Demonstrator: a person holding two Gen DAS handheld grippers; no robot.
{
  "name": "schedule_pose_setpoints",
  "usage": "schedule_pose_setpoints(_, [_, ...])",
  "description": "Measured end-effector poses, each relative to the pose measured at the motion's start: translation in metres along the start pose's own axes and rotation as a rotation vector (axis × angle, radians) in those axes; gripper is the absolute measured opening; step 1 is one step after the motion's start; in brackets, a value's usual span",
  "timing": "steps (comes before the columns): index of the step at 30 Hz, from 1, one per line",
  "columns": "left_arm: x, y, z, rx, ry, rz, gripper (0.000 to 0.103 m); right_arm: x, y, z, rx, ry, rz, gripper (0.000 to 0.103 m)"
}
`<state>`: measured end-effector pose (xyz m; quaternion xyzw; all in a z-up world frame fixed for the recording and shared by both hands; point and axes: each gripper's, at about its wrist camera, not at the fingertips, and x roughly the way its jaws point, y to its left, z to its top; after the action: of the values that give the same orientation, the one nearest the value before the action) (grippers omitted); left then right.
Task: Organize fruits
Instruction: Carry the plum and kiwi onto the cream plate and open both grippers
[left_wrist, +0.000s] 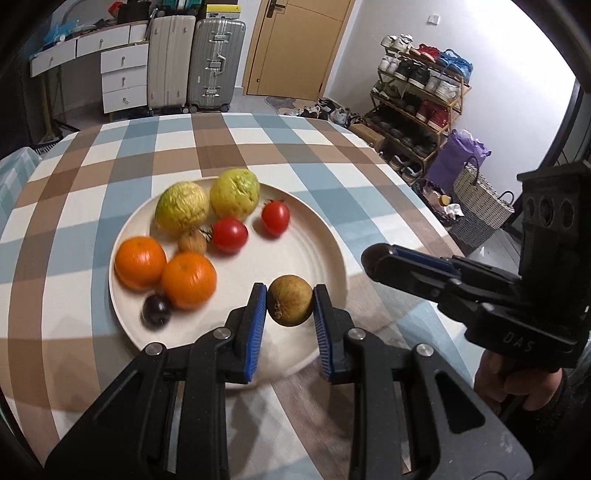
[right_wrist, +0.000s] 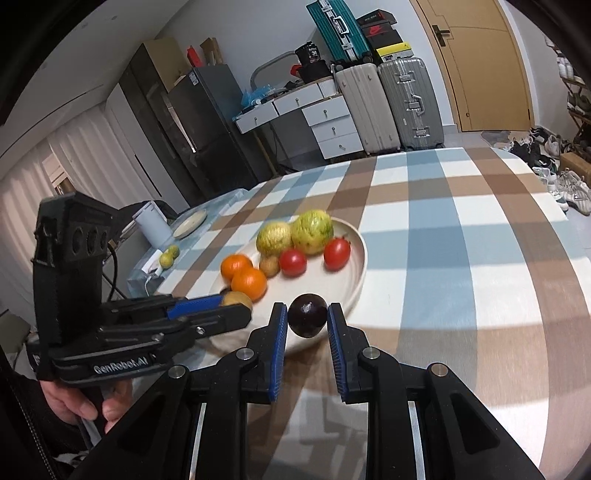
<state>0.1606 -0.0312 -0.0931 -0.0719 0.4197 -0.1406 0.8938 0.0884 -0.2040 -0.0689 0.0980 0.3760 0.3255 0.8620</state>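
On the plate (left_wrist: 325, 236): two oranges (left_wrist: 140, 262), two tomatoes (left_wrist: 229, 235).

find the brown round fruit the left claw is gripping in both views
Left wrist: brown fruit at bottom centre, clamped in the left claw over the plate's near rim.
Right wrist: left of centre, mostly hidden behind that claw's tips.
Shared landmark: the two oranges beside it.

Far wall: tan door (left_wrist: 295, 48), two suitcases (left_wrist: 195, 62), white drawer desk (left_wrist: 110, 62). Shoe rack (left_wrist: 421, 92) right. Dark fridge (right_wrist: 199, 129), curtains (right_wrist: 62, 155) left.
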Motion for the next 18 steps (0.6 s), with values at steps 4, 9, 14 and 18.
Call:
schedule_pose_setpoints(4, [0.014,0.009,0.011,0.01,0.0,0.051,0.023,0.014,-0.001,0.016,-0.005,0.011,0.012,0.023])
schedule_pose_setpoints(9, [0.03,0.019,0.021,0.009,0.014,0.048,0.023,0.041,-0.005,0.034,0.008,0.047,0.027,0.023])
schedule_pose_setpoints(14, [0.045,0.023,0.024,0.008,0.046,0.027,0.023,0.063,-0.01,0.041,0.021,0.078,0.037,0.023])
schedule_pose_setpoints(18, [0.053,0.024,0.025,0.01,0.058,0.019,0.023,0.075,-0.013,0.043,0.021,0.1,0.039,0.023])
